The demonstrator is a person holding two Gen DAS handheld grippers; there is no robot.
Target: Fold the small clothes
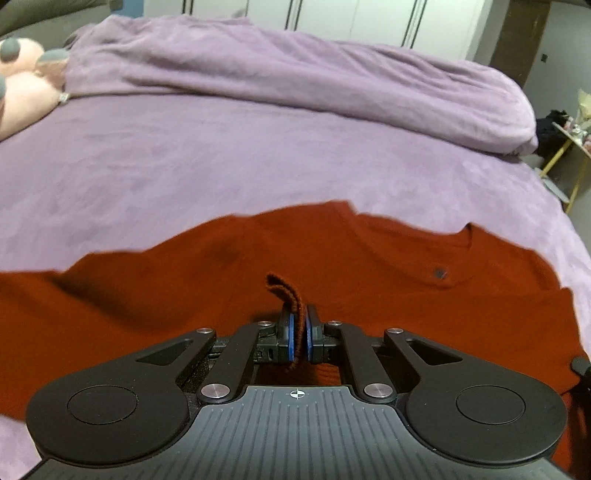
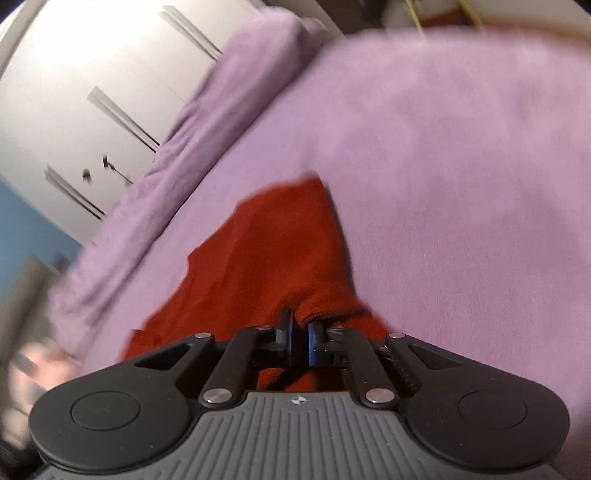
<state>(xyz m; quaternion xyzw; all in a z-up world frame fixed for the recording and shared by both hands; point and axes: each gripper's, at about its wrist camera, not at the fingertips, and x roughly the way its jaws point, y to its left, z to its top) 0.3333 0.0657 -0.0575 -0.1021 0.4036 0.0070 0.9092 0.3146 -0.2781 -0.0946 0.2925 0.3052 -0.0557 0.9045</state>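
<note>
1. A rust-red garment (image 1: 332, 266) lies spread on the near part of a bed (image 1: 184, 155), neckline and one small dark button to the right; no readable label shows.
2. The left gripper (image 1: 300, 334) is pressed together, pinching a ribbed edge of the garment.
3. The right gripper (image 2: 300, 341) is pressed together; a red fold sits at its tips, the picture blurred.
4. A bunched purple duvet (image 1: 295, 74) lies along the bed's far side, white wardrobe doors (image 1: 332, 14) behind.
</note>
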